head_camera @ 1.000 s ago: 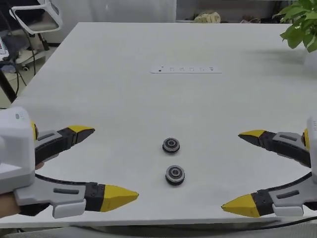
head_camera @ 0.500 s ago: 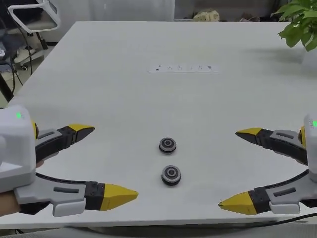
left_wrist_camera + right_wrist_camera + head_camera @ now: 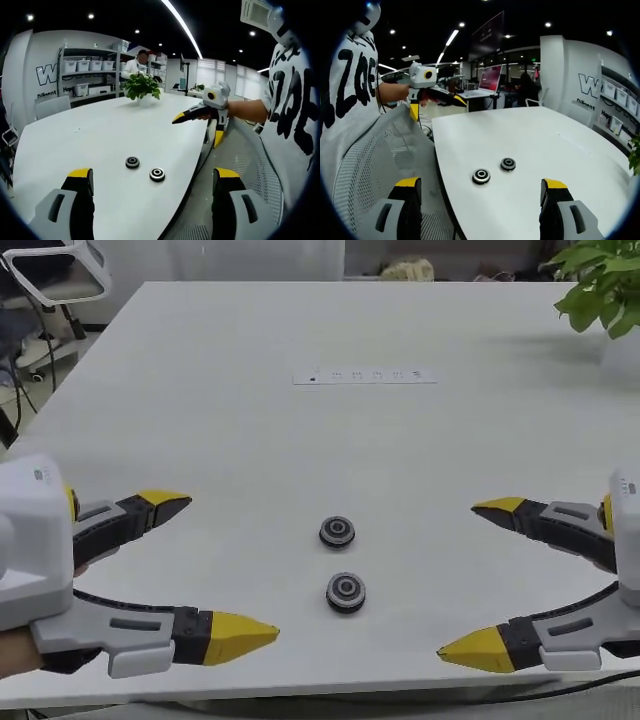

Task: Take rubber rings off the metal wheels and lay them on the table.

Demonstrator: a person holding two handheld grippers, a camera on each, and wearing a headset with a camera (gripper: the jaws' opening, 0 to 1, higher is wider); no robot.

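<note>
Left gripper (image 3: 230, 568) and right gripper (image 3: 458, 579) hover wide open and empty, flanking the near metal wheel (image 3: 346, 592) and far metal wheel (image 3: 337, 532). Both wheels lie flat by the table's (image 3: 250, 390) near edge, probably so each side can approach. Rubber rings look unremoved, though too small to confirm; the far-right plant (image 3: 595, 290) is cut off.

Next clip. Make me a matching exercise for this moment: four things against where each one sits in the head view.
Things
1. left hand-held gripper
2. right hand-held gripper
3. potted plant
4. nearer wheel

Places
A. low right, jaws open
B. far right of the table
C. between both grippers, toward the near edge
D. low left, jaws open

Pairs: 1-D, 2-A, 3-B, 4-C
</note>
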